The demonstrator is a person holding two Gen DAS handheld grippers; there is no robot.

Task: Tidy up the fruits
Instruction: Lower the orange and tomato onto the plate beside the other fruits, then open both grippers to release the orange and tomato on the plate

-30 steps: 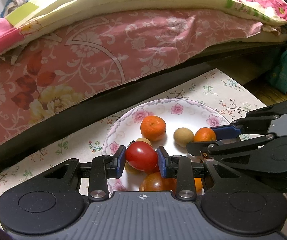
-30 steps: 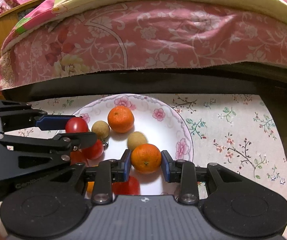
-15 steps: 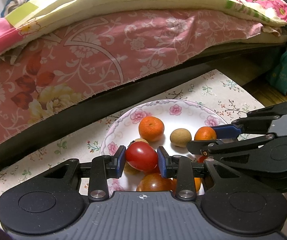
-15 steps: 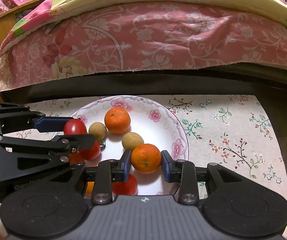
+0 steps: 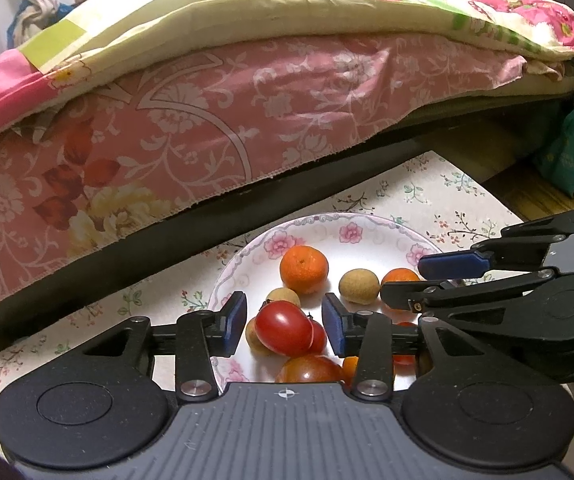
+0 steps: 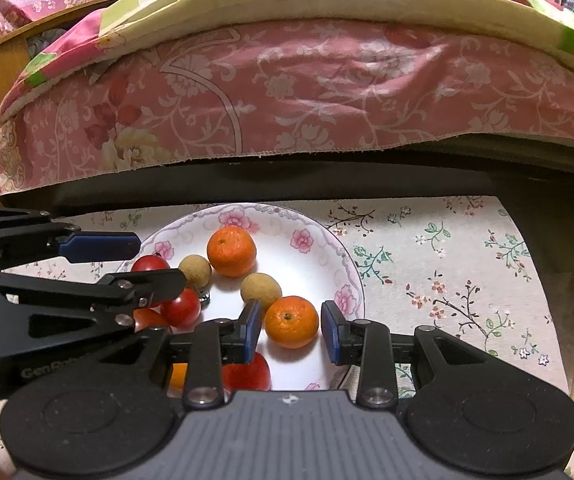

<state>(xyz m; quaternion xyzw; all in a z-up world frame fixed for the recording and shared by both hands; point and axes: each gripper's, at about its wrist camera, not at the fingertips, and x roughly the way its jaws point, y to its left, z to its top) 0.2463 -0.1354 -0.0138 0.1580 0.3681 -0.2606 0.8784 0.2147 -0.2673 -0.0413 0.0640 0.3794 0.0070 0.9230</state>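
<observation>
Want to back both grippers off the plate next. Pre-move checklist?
1. Left gripper clear of tomato: ok, gaps on both sides.
2. Right gripper clear of orange: ok, though its left gap is thin.
3. Orange inside the plate rim: ok.
4. Tomato settled: cannot tell, it leans on other fruit.
5. Clearance between the two grippers: cannot tell, they overlap in both views.
6. No fruit on the tablecloth: ok, none visible.

Fruit count on the plate [image 6: 349, 276]

Three oranges [image 6: 231, 251], at least three tomatoes [image 5: 283, 329] and three small brown fruits [image 6: 261, 287] show.
</observation>
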